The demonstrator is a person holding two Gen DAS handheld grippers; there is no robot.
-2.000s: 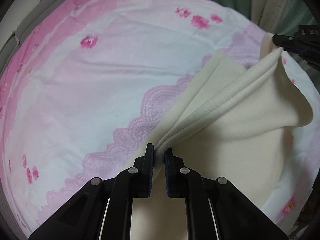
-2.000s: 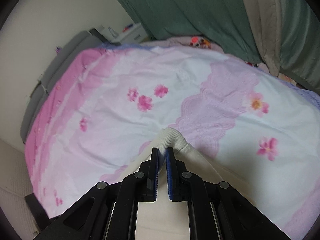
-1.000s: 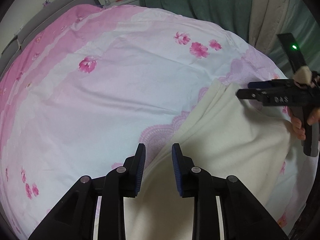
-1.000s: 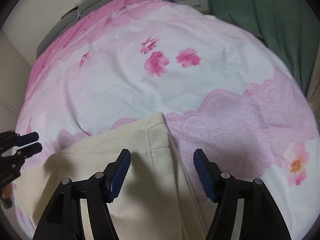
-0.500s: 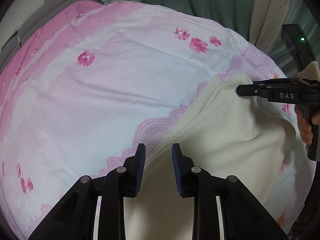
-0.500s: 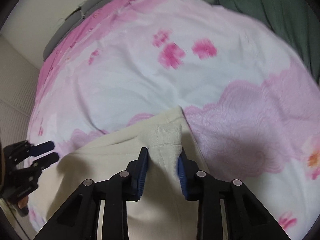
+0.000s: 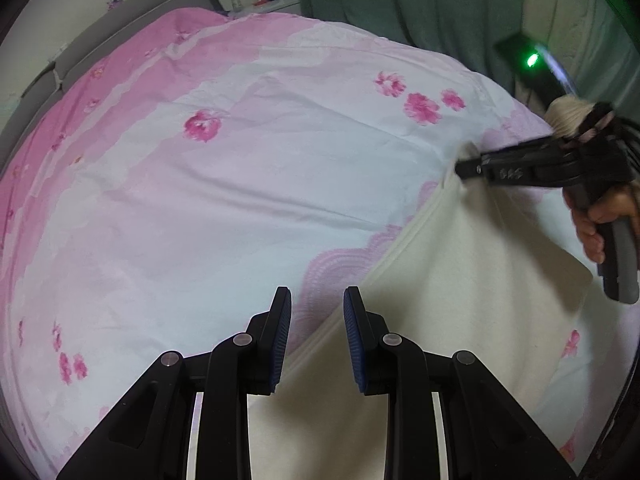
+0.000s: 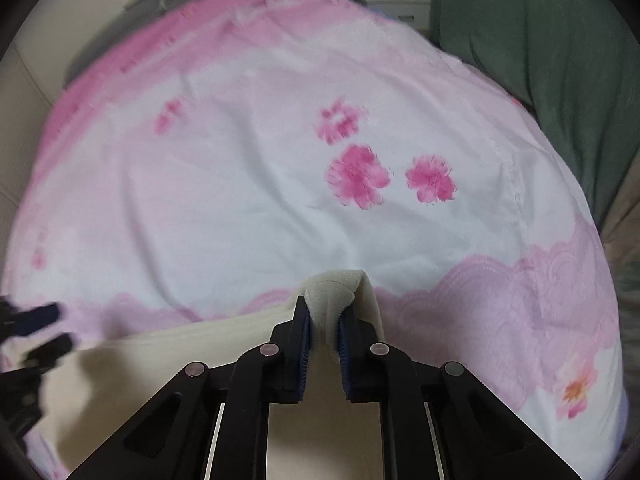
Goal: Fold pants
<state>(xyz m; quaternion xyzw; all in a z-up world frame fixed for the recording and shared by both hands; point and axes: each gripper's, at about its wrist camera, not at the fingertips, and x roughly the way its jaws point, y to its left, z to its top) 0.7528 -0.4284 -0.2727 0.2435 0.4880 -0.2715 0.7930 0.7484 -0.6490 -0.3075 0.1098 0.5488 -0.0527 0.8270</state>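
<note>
I'm over the big pink-and-white flowered bed cover (image 7: 224, 208), which fills both views, with the green curtain (image 8: 540, 52) along its far right side. The cream knit pants (image 7: 460, 320) lie near me on the right part of the cover, their long edge running from my left gripper (image 7: 317, 308) up toward the far right. My right gripper (image 8: 323, 322) is closing now on a bunched, ribbed corner of the cloth at that far end, and the fabric stands pinched up between the pads. My left gripper sits slack with its fingers parted; the pants' edge passes below the gap, and I can't see the pads pressing on it, so I count that end as free. To do this well, I'd say I want the right pinch to take every layer of the corner, not just the top one. I'd then clamp the left on the near edge before lifting, so both ends rise together and the cloth carries over flat without dragging the cover.
</note>
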